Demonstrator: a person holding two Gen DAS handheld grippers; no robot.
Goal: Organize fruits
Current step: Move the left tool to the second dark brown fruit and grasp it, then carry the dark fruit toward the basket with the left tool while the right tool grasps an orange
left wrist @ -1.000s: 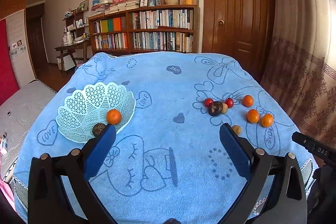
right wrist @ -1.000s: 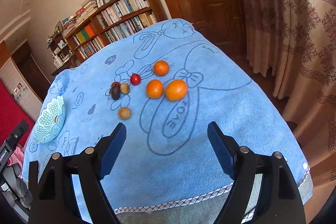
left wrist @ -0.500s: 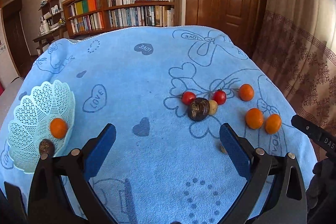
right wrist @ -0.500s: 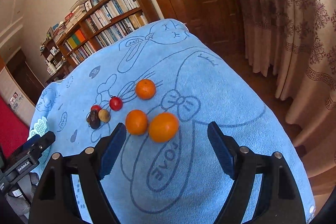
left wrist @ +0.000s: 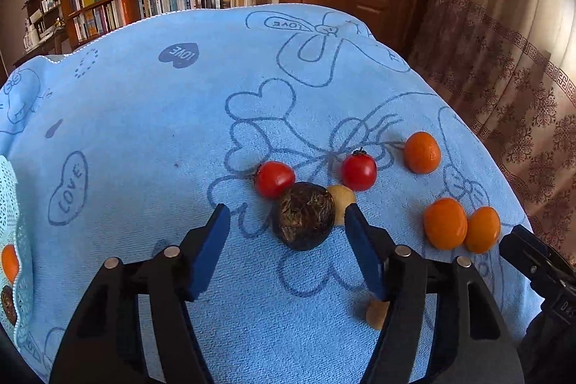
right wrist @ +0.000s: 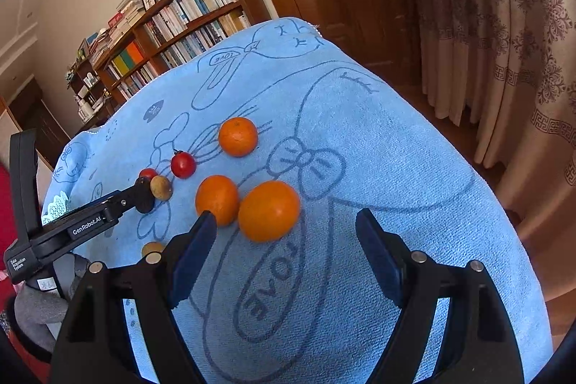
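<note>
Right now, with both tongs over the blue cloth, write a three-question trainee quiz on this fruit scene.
1. True or false: the left tongs are shut on the dark brown rough-skinned round fruit.
2. How many round orange citrus fruits lie on the blue printed cloth?
3. Which fruit lies nearest the right tongs: A, a small red tomato; B, the largest orange citrus fruit?

Key: 1 false, they are open around it; 2 three; 3 B.

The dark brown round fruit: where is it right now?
In the left wrist view the dark brown fruit lies on the blue towel between the open left gripper fingers, touching a small tan fruit.
</note>
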